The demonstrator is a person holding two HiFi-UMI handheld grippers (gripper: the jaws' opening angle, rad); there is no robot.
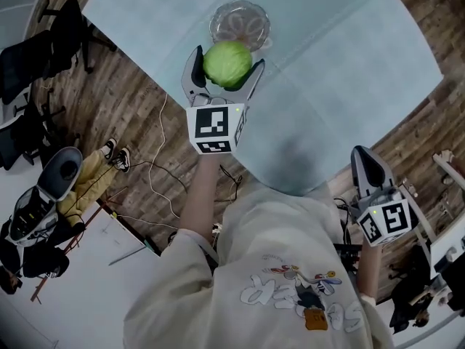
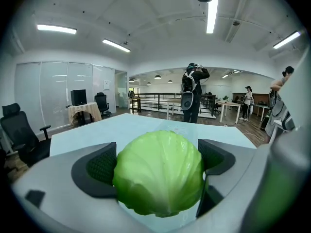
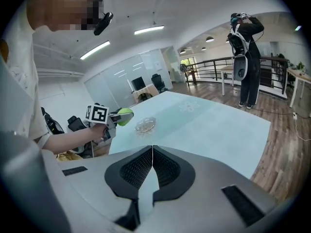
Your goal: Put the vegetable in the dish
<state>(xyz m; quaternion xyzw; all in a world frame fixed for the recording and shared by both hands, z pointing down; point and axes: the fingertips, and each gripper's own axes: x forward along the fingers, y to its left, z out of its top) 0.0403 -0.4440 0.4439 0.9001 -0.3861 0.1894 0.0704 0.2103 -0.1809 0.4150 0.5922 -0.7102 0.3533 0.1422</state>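
1. The left gripper (image 1: 227, 64) is clamped on the cabbage (image 1: 227, 62). In the left gripper view both dark pads (image 2: 99, 168) press the green head from either side, and it fills the gap between the jaws.
2. We judge the pick-up done. The cabbage hangs in the air, clear of the pale table (image 1: 327, 86), and rests on nothing.
3. The glass dish (image 1: 220, 22) sits on the table on the far side of the cabbage. We see nothing in it.
4. In the head view the cabbage overlaps the dish's near rim. The right gripper view reads differently: the cabbage (image 3: 125, 114) is beside the dish (image 3: 145, 125) and higher than it, near but apart. We take it as just short of the dish, not over its middle.
5. The right gripper (image 1: 365, 158) hangs low at the person's right side, off the table edge and well apart from the dish. Its own view shows the jaws pressed together with nothing between them. As we read it, it has no part in this step.
6. Left to do, in our judgement:
   - carry the cabbage the last stretch over the hollow of the dish
   - lower it in
   - let the jaws go
   - draw the left gripper clear
7. The head looks round and wide against a shallow dish. We expect it may roll or settle off-centre if released high or at the rim.
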